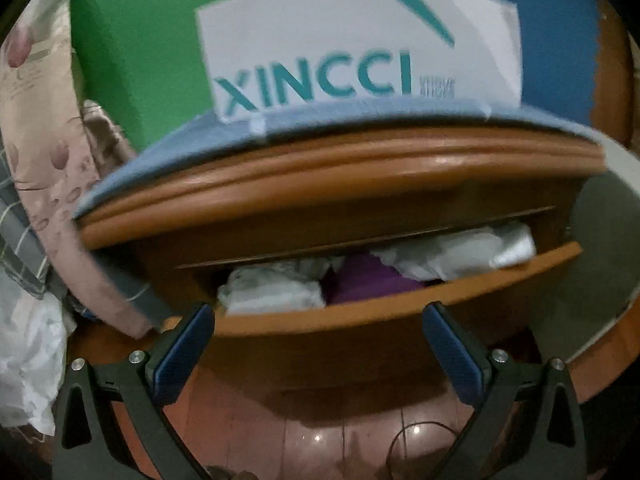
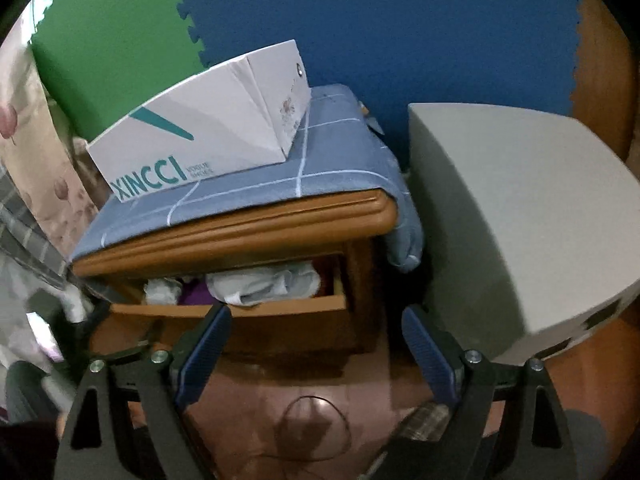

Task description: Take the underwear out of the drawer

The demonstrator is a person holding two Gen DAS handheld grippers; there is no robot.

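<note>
The wooden drawer (image 1: 400,308) (image 2: 280,307) of a bedside cabinet stands pulled out. Inside lie crumpled white garments (image 1: 276,290) (image 2: 260,284), more white cloth (image 1: 460,254) at the right, and a purple garment (image 1: 368,280) (image 2: 194,294) between them. My left gripper (image 1: 318,316) is open right in front of the drawer's front panel, holding nothing. My right gripper (image 2: 316,316) is open too, farther back and to the right of the drawer, empty. Which garments are underwear I cannot tell.
A white XINCCI shoe box (image 1: 360,52) (image 2: 208,128) sits on a blue checked cloth (image 2: 280,176) over the cabinet top. A grey box-like object (image 2: 520,220) stands to the right. Floral bedding (image 1: 44,140) is on the left. Red tiled floor (image 2: 320,400) lies below.
</note>
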